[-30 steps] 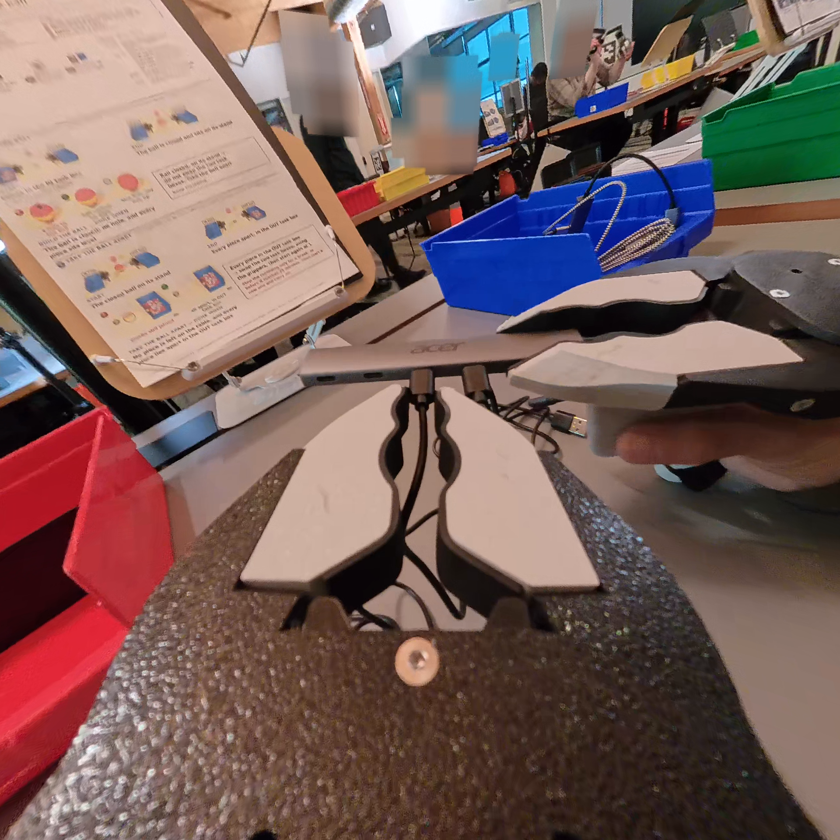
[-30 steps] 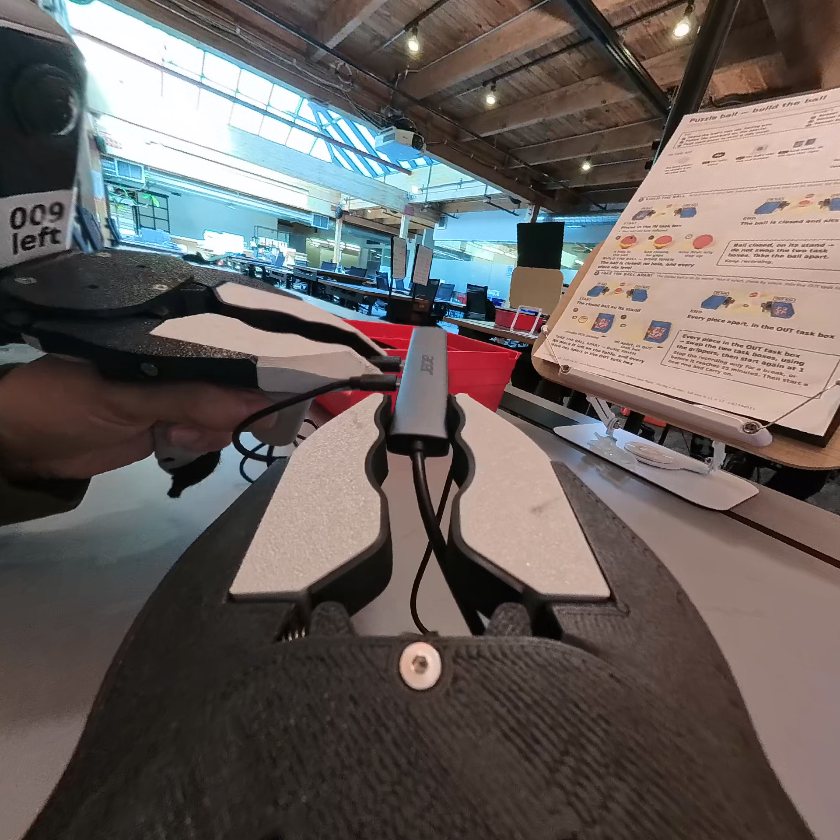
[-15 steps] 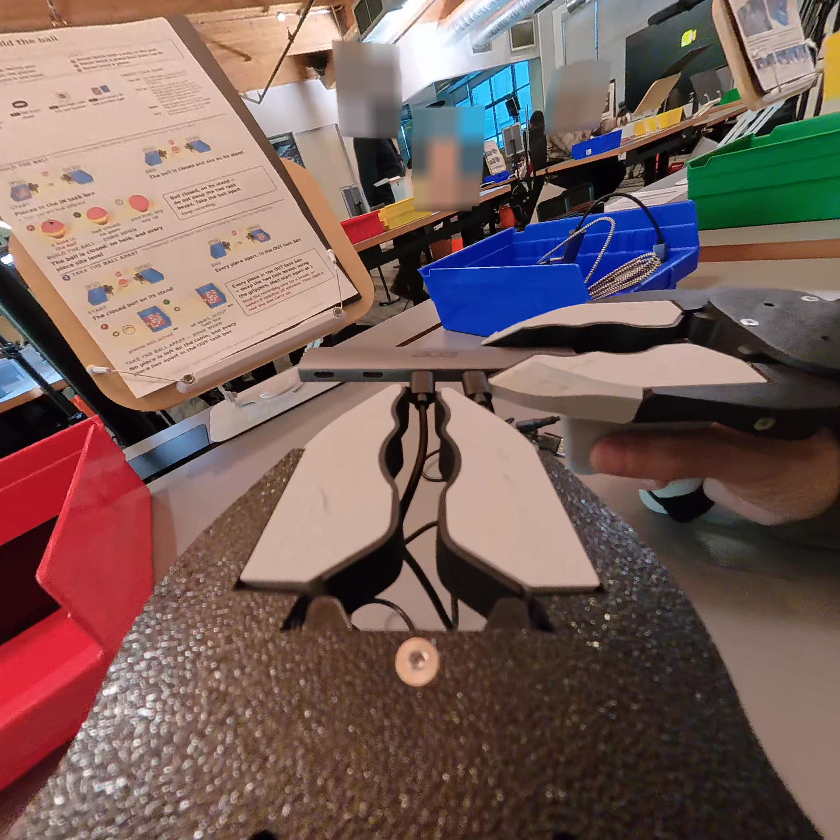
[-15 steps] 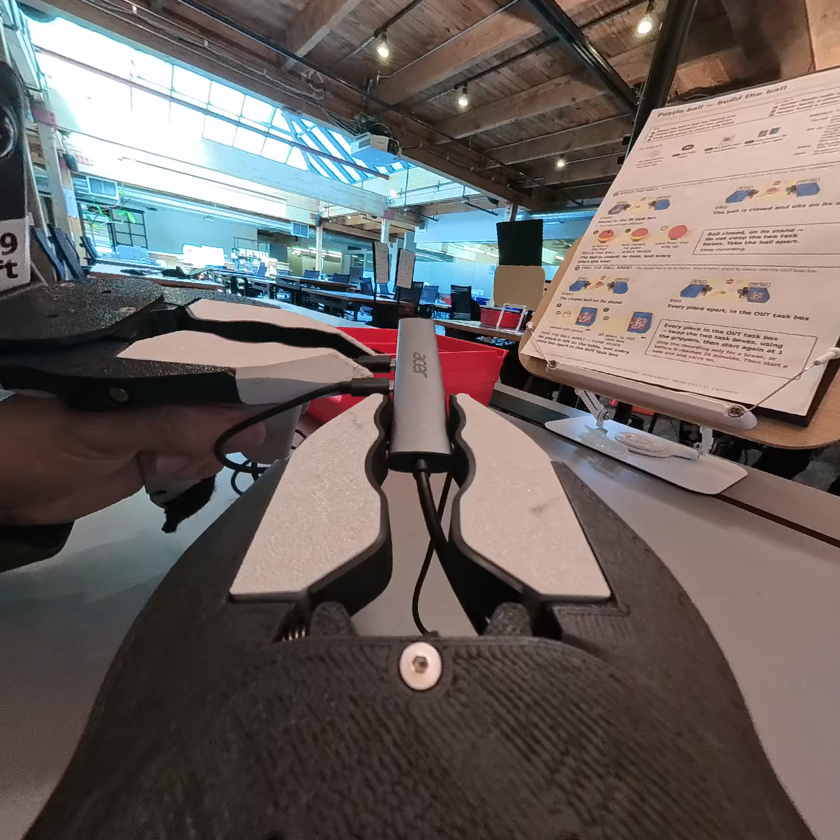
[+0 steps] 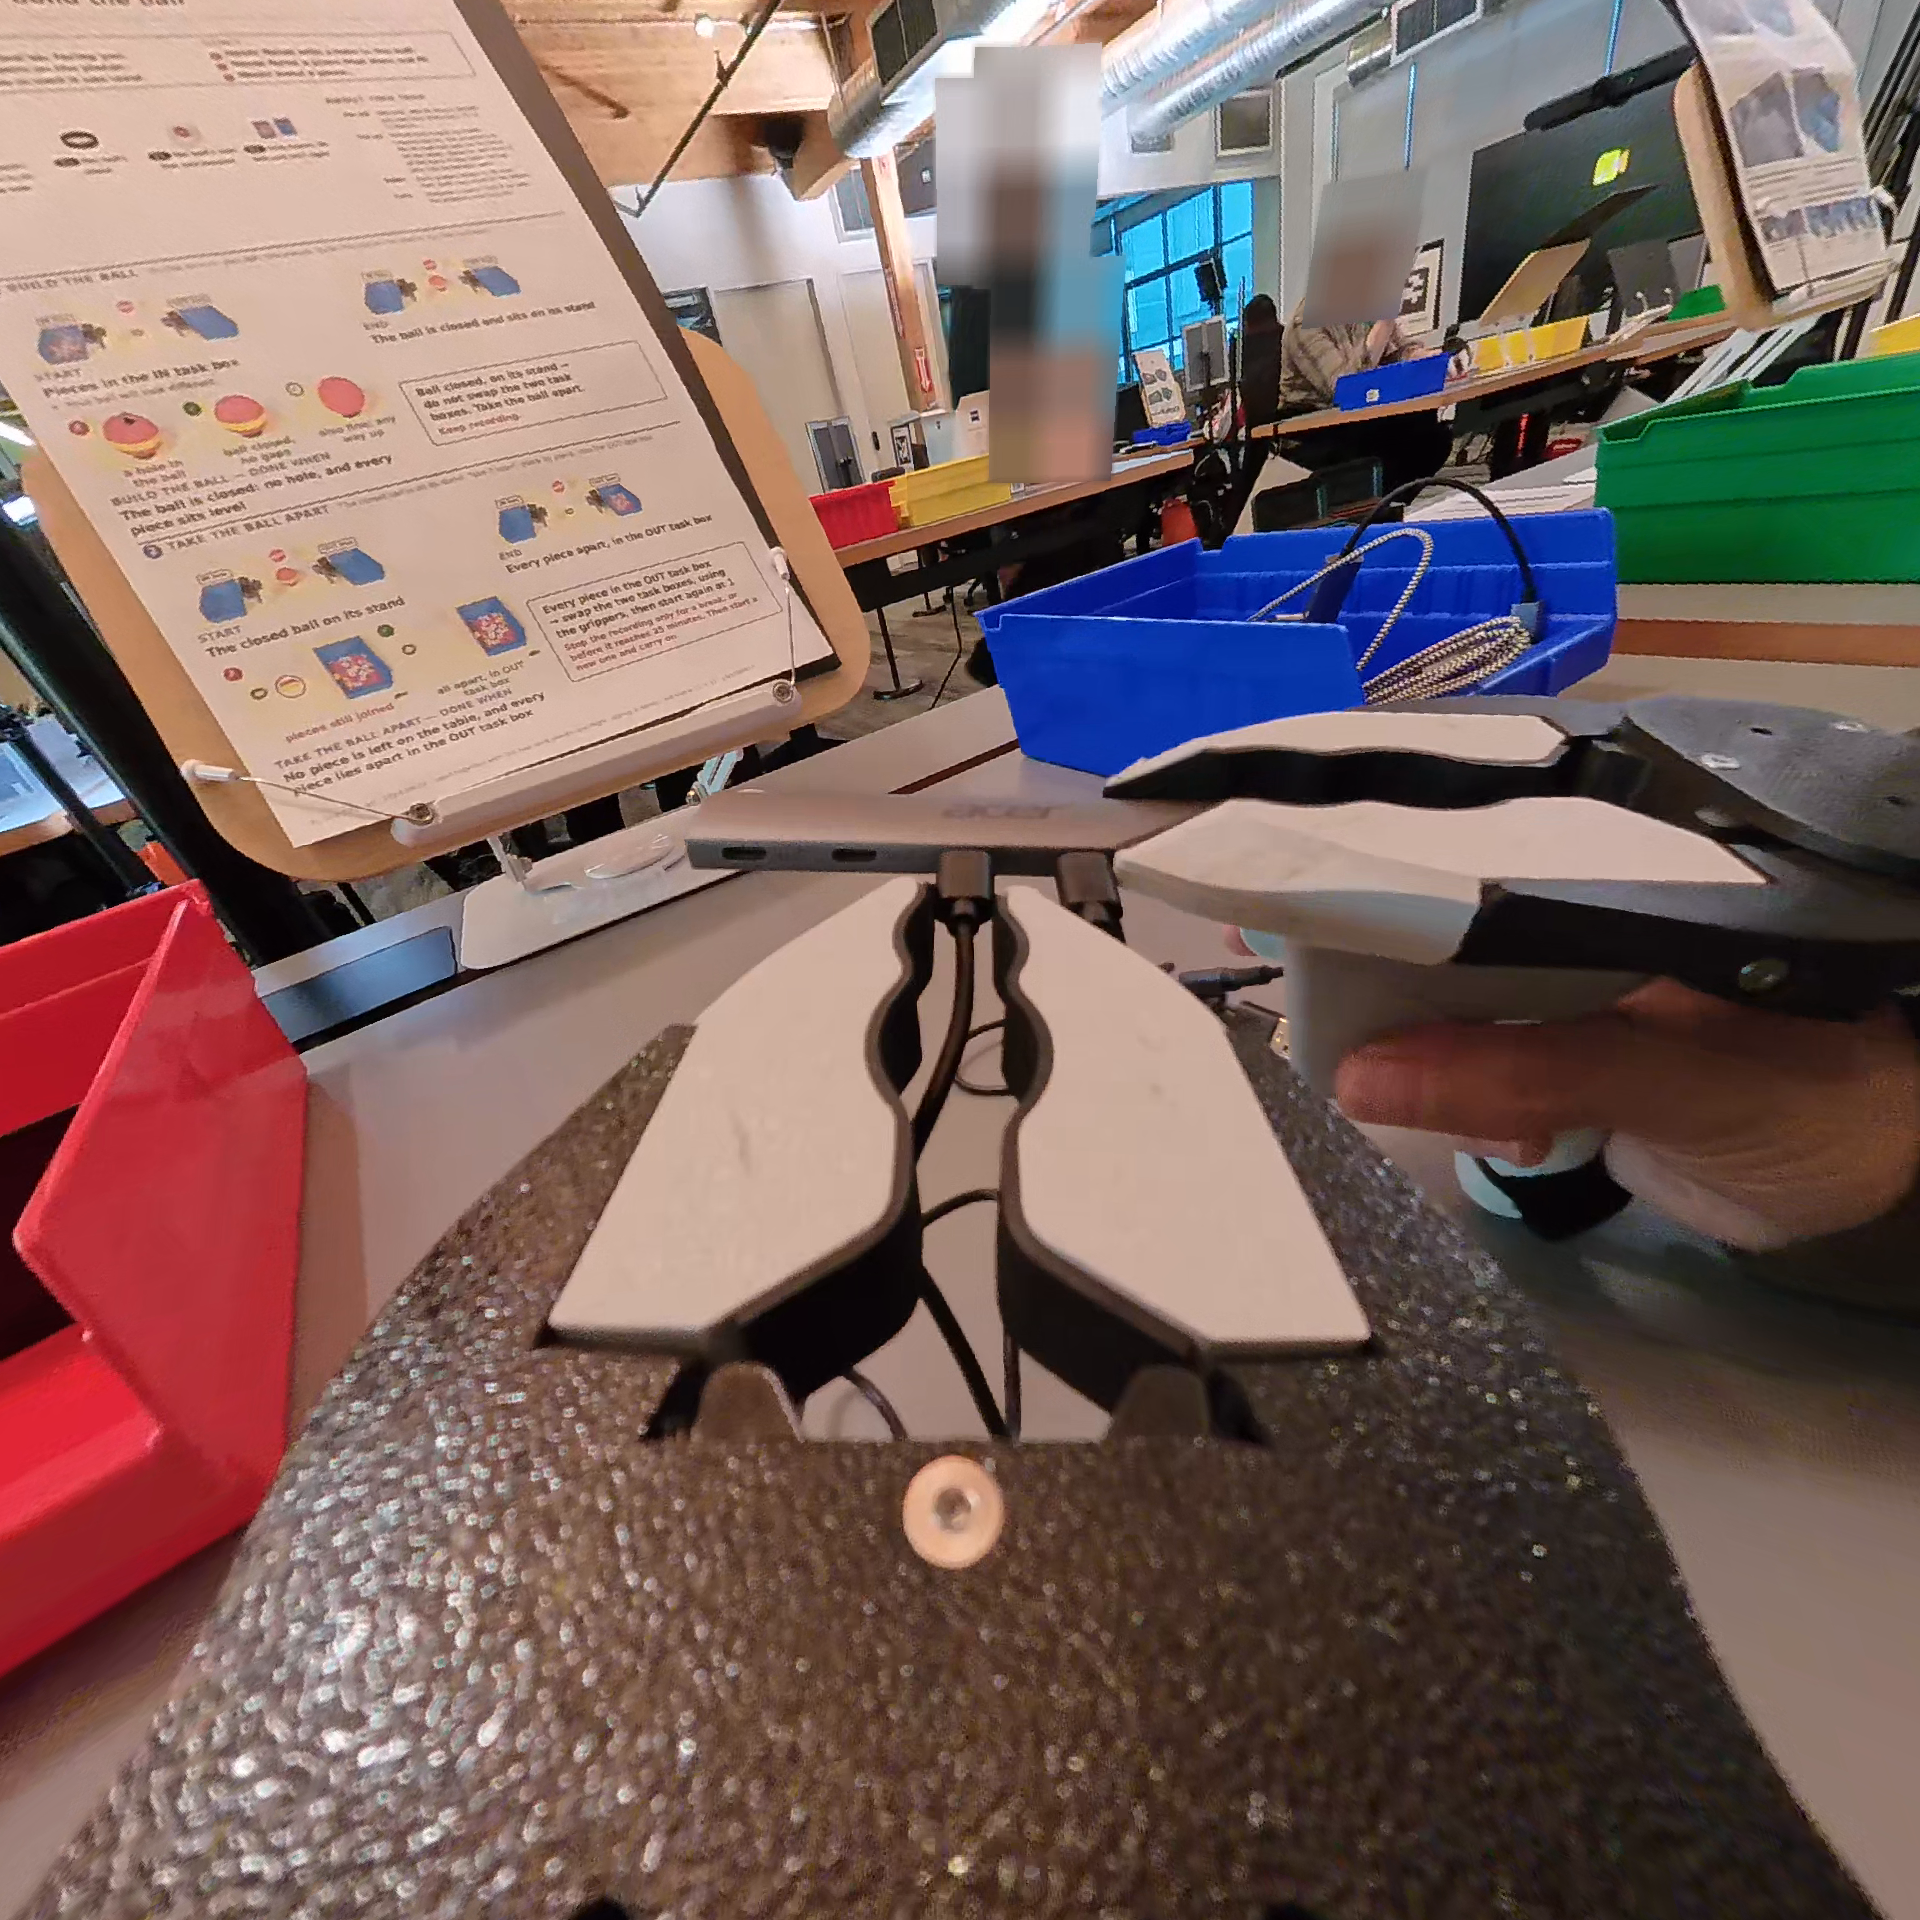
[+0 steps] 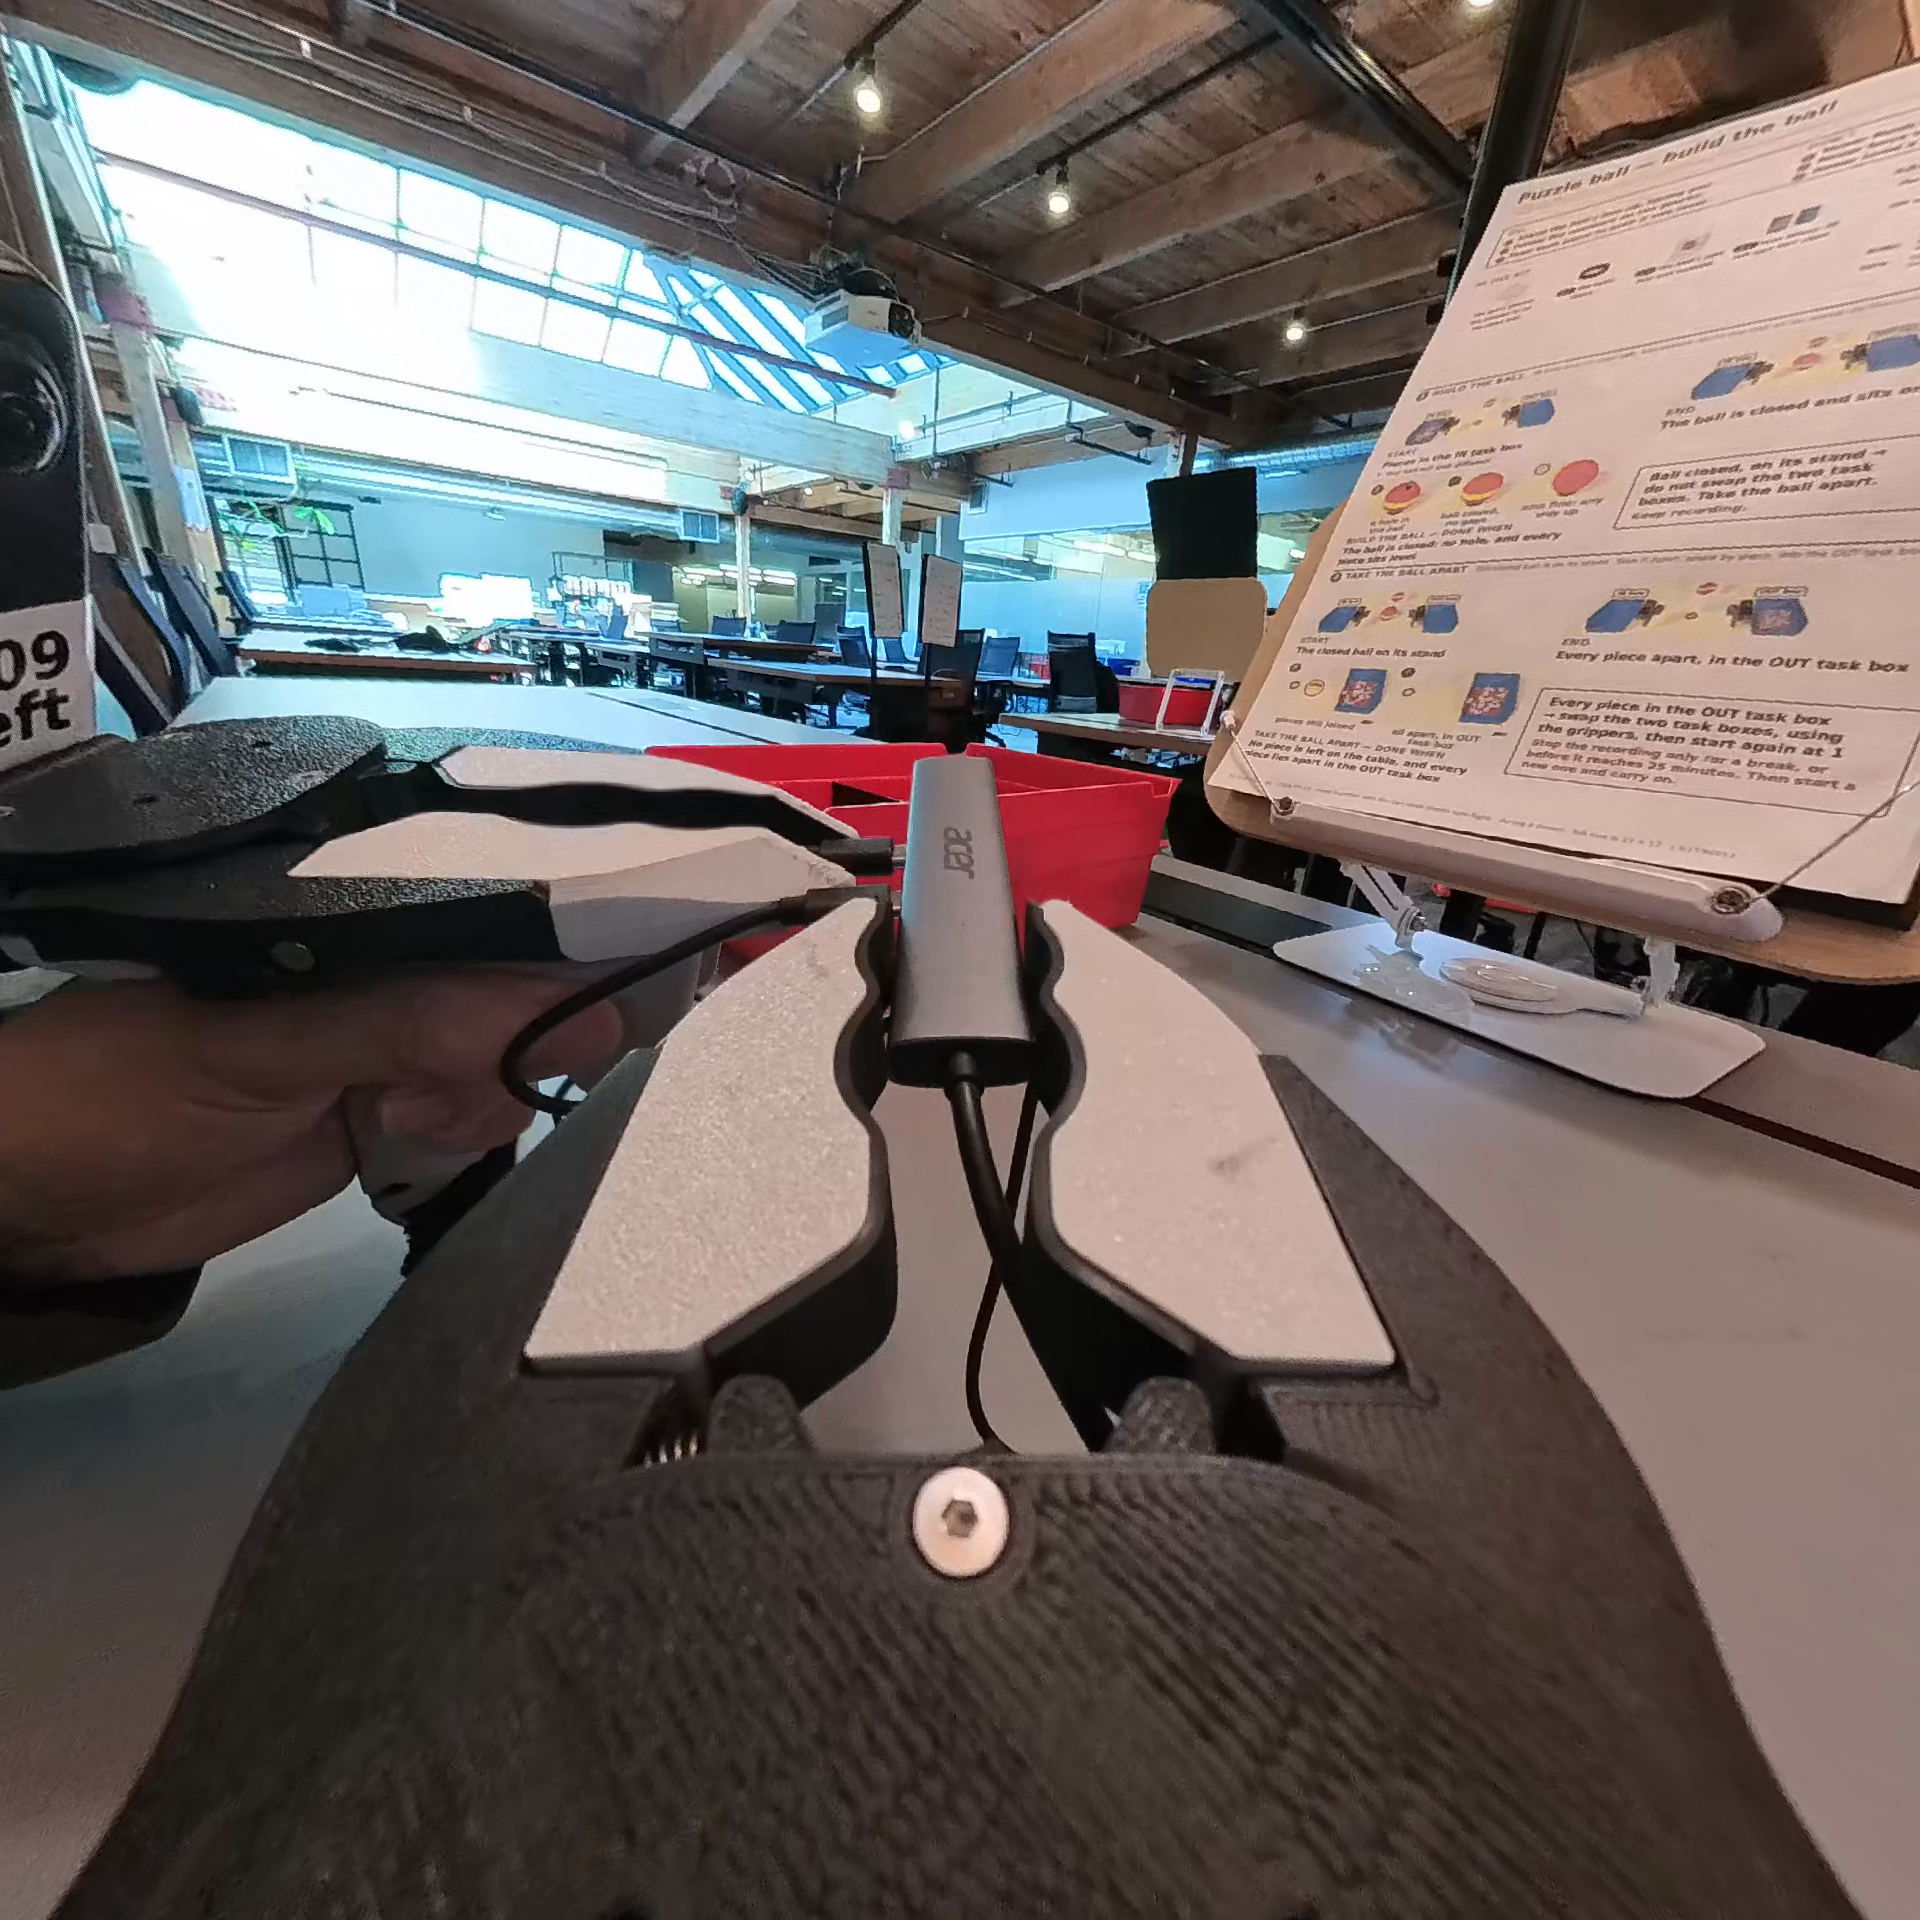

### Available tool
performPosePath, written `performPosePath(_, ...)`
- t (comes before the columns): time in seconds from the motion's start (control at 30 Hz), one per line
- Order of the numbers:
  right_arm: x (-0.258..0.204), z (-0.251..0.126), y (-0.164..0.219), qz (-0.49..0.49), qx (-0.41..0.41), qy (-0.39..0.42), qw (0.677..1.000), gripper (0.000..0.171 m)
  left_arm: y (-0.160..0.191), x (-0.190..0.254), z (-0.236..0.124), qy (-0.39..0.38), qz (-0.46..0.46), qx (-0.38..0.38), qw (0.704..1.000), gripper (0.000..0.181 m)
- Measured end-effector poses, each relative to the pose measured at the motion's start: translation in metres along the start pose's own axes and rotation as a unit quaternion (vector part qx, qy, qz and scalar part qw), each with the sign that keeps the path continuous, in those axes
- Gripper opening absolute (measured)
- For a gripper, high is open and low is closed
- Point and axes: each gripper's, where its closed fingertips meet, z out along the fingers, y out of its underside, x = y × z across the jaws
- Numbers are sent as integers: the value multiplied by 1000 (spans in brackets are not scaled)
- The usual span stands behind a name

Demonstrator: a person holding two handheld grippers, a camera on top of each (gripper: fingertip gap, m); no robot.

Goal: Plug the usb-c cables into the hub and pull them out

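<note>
The right gripper (image 6: 961, 997) is clamped on the near end of the grey hub (image 6: 958, 914), whose own black cable (image 6: 987, 1195) trails back between the fingers. Left of the hub, the left gripper (image 6: 842, 842) pinches a plug (image 6: 868, 854) at the hub's side. Behind the hub sits a red bin (image 6: 1081, 821); to its right stands an instruction sheet (image 6: 1621, 582).

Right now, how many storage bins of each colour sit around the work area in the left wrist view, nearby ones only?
Red bin: 1
Blue bin, holding coiled cables: 1
Green bin: 1
Total: 3
</note>
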Motion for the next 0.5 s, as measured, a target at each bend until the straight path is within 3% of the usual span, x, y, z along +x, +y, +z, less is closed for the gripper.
performPosePath(0.2, -2, -1, 0, 23, -3, -20, 1000, 24, 0, 1, -2, -11, 19, 12, 1000, 10)
performPosePath(0.5, -5, -1, 4, -38, -18, -6, 999, 24, 0, 0, -2, -21, 71, -30, 997, 9)
